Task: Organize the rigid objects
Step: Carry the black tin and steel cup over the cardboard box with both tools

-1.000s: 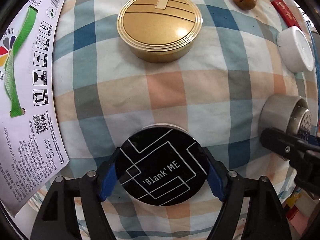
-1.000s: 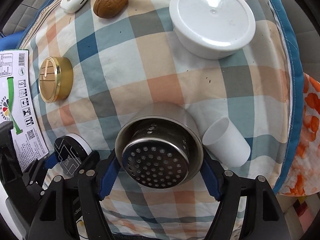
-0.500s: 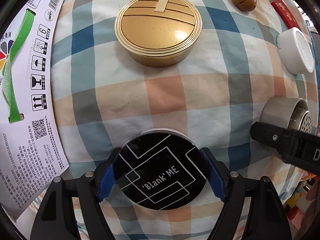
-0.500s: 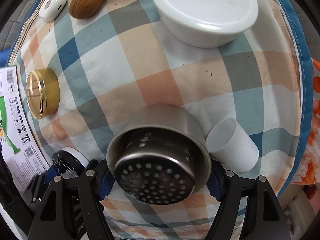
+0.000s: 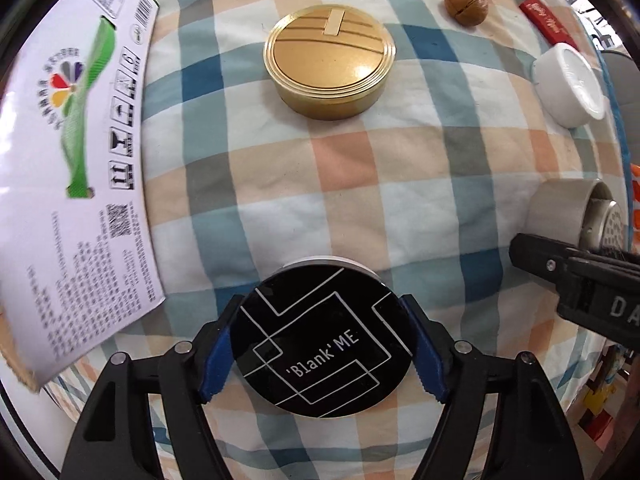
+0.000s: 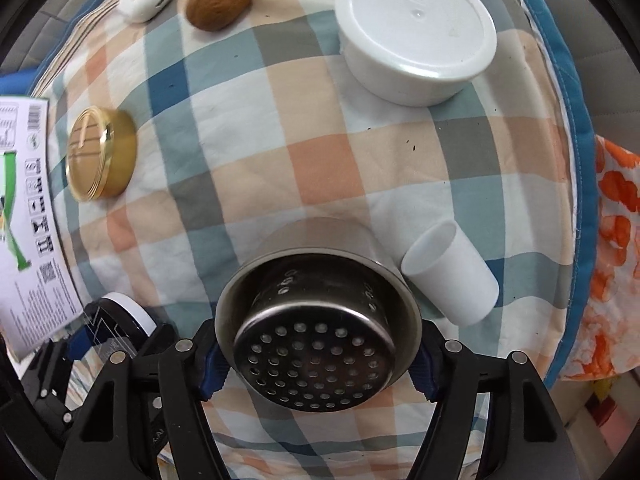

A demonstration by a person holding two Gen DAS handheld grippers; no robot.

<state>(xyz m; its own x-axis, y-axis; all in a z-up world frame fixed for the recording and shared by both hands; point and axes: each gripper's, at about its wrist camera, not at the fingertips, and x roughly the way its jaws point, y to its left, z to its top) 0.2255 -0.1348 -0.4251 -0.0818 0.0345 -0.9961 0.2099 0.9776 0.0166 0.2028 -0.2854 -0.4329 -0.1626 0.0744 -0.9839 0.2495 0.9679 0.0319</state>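
1. Your left tool [image 5: 320,350] has its blue pads on either side of the black 'Blank ME' compact [image 5: 322,340], jaws closing on its rim. It sits low on the checked cloth [image 5: 360,184], lid face up toward the camera.
2. Your right tool [image 6: 316,354] is doing the same with the steel strainer cup [image 6: 316,320], jaws closing across its widest part. It's upside down, perforated bottom facing the camera, axis running straight up.
3. The compact looks stiff, light and glossy, so I'd guess it's slippery; squeezing the edge across the full width seems right.
4. The strainer is rigid metal, probably light but slick and round. Stay centred or it could squirt out.
5. Watch the white plastic cup [image 6: 450,276] lying on its side, just beside the strainer, mouth pointing up-left.
6. Left alone so far: gold tin [image 5: 330,62], walnut [image 5: 466,4], white lidded tub [image 6: 416,36].
7. The printed cardboard box [image 5: 76,184] on the left may be where things go, can't tell.
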